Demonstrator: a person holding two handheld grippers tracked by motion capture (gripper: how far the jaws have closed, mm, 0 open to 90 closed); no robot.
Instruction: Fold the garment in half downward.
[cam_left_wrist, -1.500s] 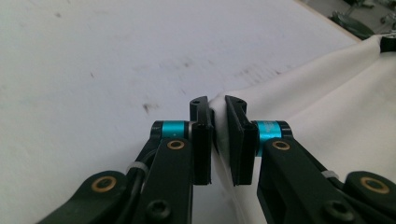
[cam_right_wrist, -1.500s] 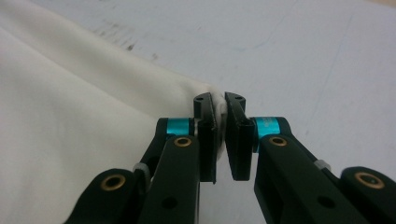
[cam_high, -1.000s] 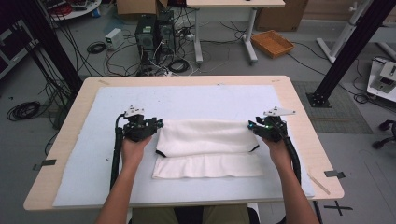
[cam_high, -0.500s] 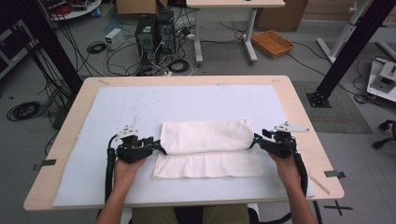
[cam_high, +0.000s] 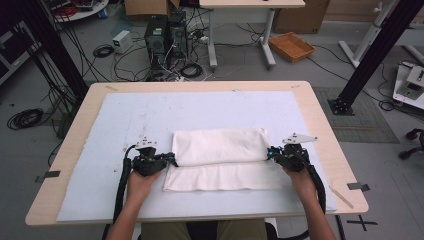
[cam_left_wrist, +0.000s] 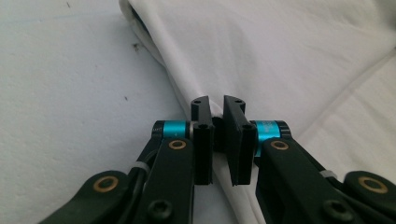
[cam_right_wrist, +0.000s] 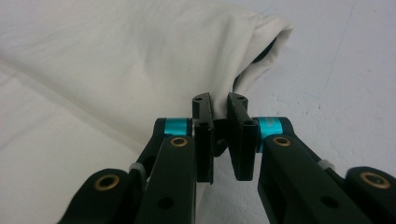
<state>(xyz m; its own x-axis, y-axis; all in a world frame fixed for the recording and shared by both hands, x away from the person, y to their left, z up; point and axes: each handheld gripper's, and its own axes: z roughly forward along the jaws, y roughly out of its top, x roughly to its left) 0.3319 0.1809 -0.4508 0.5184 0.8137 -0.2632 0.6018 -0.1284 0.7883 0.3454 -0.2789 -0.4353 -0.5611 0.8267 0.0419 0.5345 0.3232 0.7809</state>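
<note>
A white cloth lies folded on the pale mat, its upper layer doubled over the lower one. My left gripper is at the cloth's left end and my right gripper at its right end. In the left gripper view the jaws have just been closing, and the left gripper pinches a fold of the cloth. In the right gripper view the jaws have also just been closing, and the right gripper pinches the edge of the cloth below its rolled corner. Both grippers sit low on the mat.
The pale mat covers most of the wooden table. Bare mat lies beyond the cloth and to both sides. On the floor behind the table are cables, computer boxes and an orange tray.
Both hands have come toward the near edge of the table and sunk lower. The cloth's upper layer has moved with them over the lower layer.
</note>
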